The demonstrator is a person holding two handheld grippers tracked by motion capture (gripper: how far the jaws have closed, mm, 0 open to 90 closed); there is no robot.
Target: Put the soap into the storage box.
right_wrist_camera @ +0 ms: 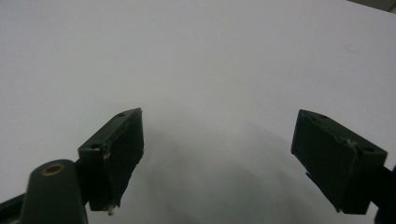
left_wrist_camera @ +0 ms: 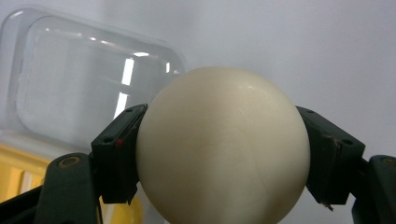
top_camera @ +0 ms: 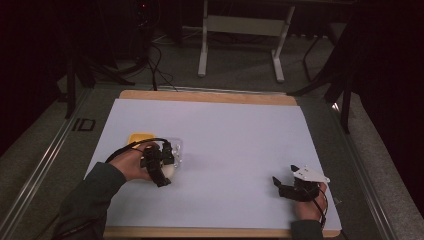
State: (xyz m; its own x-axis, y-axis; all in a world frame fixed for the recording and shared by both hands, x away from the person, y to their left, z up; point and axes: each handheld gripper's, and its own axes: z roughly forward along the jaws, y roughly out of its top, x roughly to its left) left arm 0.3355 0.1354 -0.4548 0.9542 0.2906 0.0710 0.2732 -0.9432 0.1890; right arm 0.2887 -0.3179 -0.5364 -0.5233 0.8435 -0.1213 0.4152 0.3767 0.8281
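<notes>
A cream-white ball (left_wrist_camera: 223, 147) sits squeezed between the two black jaws of my left gripper (left_wrist_camera: 223, 158). In the high view that left gripper (top_camera: 161, 167) is at the left of the white sheet, and the ball (top_camera: 170, 171) peeks out pale beneath it. Just beyond lies a clear plastic container (left_wrist_camera: 88, 88) with something yellow (left_wrist_camera: 18, 175) at its near side; from above the container (top_camera: 177, 148) and the yellow thing (top_camera: 138, 137) lie side by side. My right gripper (top_camera: 284, 181) rests low near the front right, jaws apart, nothing between them (right_wrist_camera: 217, 156).
A white sheet (top_camera: 225, 150) covers a wooden board (top_camera: 200, 96) on the table. Behind the table stand white table legs (top_camera: 202, 45), cables and dark stands on the floor. A cable loops over the left hand.
</notes>
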